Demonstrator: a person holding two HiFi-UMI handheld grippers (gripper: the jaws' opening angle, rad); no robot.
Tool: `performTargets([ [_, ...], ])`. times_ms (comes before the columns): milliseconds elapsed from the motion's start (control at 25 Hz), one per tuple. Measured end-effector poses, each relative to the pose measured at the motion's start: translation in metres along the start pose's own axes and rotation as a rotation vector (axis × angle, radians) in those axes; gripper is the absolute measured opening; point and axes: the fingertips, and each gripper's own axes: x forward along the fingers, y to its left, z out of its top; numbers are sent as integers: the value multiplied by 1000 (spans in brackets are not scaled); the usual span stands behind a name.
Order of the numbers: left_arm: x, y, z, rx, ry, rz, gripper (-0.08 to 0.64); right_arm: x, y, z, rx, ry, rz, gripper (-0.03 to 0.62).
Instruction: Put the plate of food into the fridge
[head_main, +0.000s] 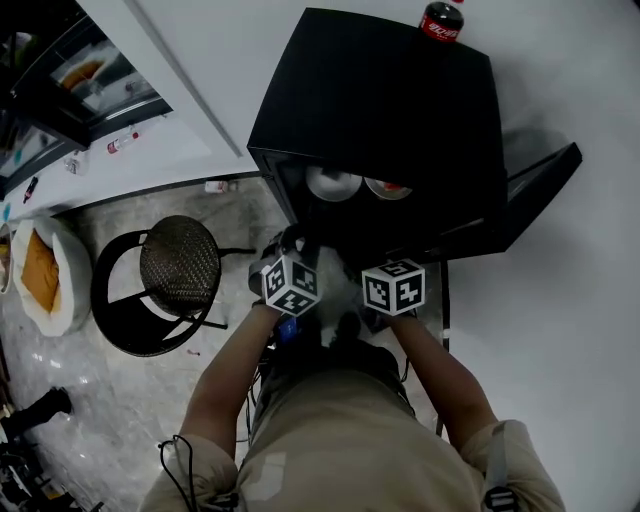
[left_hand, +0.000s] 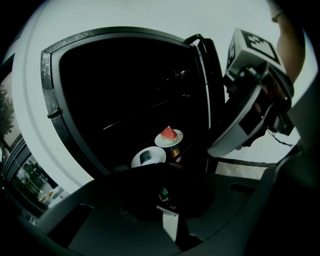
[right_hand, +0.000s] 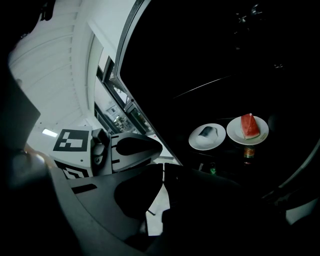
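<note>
We hold both grippers clenched on nothing: the left gripper and the right gripper hang side by side just in front of the open fridge. The watermelon plate sits inside on a shelf, just beside a second plate. Only the door, standing open at the right, seems left to do. The risk, we judge, lies in the shutting: a hard shove could jolt the plates toward the shelf edge, or rock the cola bottle on the fridge's top.
</note>
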Motion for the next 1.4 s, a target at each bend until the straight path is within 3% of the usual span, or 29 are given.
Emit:
performTargets([
  [760, 69, 6, -17, 56, 122, -15, 11, -2, -39, -8, 33, 49, -43, 26],
  [1120, 61, 15, -11, 38, 69, 6, 11, 6, -44, -1, 27, 35, -63, 26],
  [1400, 39, 21, 0, 15, 30, 23, 11, 3, -30, 3, 2, 36, -17, 26],
])
